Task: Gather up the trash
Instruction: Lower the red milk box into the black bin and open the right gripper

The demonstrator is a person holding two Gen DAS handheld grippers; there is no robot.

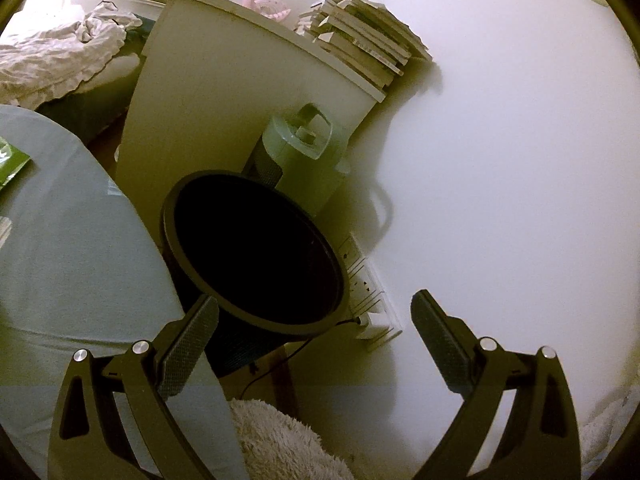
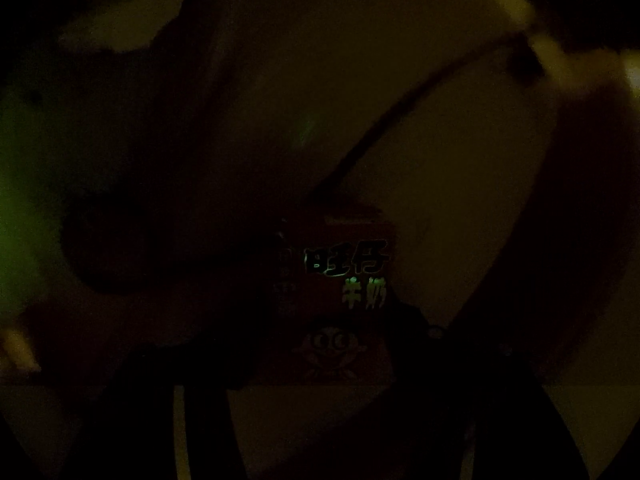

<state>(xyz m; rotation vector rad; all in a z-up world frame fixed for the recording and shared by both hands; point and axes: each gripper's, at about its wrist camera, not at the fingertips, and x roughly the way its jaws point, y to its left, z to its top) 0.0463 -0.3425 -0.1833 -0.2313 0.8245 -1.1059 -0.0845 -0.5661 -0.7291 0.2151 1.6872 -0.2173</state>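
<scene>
The left gripper (image 1: 316,316) hangs spread and empty, the black wastebasket (image 1: 256,248) gaping at its eleven o'clock beside a white cabinet (image 1: 224,80) stacked with books (image 1: 364,40). In the dark right-wrist view, the right gripper (image 2: 332,340) has a red milk carton (image 2: 344,280) between its fingers — whether the pads actually pinch it cannot be told. One piece of trash looks close to binning; a green packet (image 1: 12,164) at nine o'clock on the grey surface (image 1: 80,240) may remain.
</scene>
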